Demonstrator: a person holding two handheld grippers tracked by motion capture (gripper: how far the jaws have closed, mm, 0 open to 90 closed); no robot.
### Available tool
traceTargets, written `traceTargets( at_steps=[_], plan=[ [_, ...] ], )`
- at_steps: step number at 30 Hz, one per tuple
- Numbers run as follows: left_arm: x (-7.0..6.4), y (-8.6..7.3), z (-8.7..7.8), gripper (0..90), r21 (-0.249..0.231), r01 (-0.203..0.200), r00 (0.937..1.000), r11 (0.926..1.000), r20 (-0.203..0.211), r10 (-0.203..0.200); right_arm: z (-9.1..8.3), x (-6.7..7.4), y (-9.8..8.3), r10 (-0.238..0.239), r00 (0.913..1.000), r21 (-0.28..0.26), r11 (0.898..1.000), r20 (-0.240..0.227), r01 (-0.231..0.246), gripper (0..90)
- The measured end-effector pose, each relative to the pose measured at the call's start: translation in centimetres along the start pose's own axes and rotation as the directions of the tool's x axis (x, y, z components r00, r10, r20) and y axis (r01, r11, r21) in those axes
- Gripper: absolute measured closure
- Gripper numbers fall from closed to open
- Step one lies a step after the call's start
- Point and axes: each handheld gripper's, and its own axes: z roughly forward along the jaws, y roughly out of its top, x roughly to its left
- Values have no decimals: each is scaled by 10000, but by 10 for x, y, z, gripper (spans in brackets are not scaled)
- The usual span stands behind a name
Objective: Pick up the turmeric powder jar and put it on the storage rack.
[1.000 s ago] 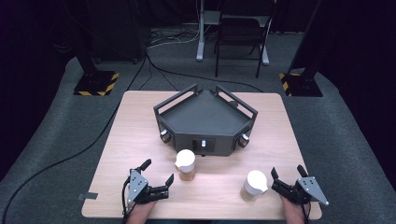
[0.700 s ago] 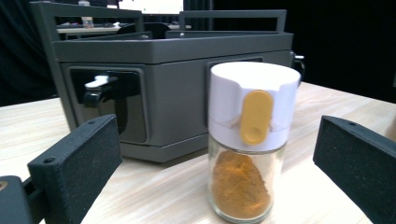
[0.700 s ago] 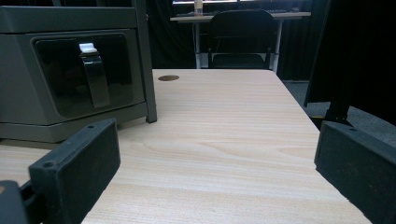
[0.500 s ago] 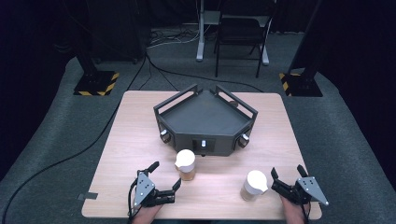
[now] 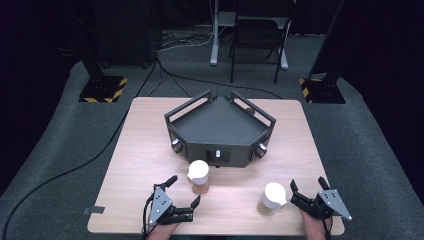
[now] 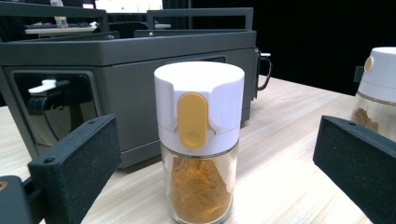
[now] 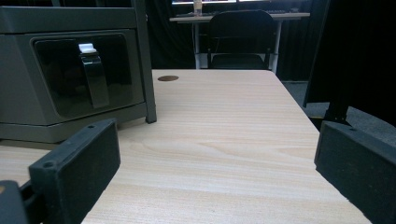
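1. Seen from the high view, the left gripper (image 5: 183, 191) sits at the near edge of the wooden surface (image 5: 150, 150) with its fingers spread wide, holding nothing. The spice jar (image 5: 199, 176) with the white cap stands upright just ahead of it, not touching, right in front of the dark grey angular box (image 5: 220, 130). The right gripper (image 5: 308, 191) is at the near right, fingers also wide apart and empty, with a second white-capped jar (image 5: 271, 198) standing just to its left.

2. Along the left gripper view, the spice jar (image 6: 200, 140) stands dead centre between the two black fingers (image 6: 74, 163), clear gaps either side, so nothing's gripped. Glass body, orange-brown powder inside, white lid with a yellow tab facing the camera. The grey box (image 6: 116, 84) is close behind it, and the second jar (image 6: 378, 93) peeks in at the right edge.

3. In the right gripper view, the fingers (image 7: 77, 163) are wide apart with just bare surface (image 7: 224, 140) between them. The grey box (image 7: 70, 70) is off to the left, and a black chair (image 7: 240, 37) stands beyond the far edge.
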Motion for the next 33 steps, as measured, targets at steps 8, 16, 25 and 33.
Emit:
traceTargets(
  at_steps=[8,16,25,33],
  plan=[
    [-4,1,6,9,-121,75,9999,9999,-72,-76,0,-1,0,63,10000,-17,10000,-54,-63,0],
    [-9,5,14,9,-74,10,9986,10000,-520,-14,0,-2,-1,74,9999,-35,10000,-73,-74,0],
    [-4,9,20,9,-122,-40,9988,9999,-484,34,0,-2,-1,56,9999,-37,10000,-92,-57,0],
    [-2,12,29,9,-132,18,9991,9999,-416,-24,0,-2,-1,45,9999,-38,10000,-124,-45,0]
  ],
)
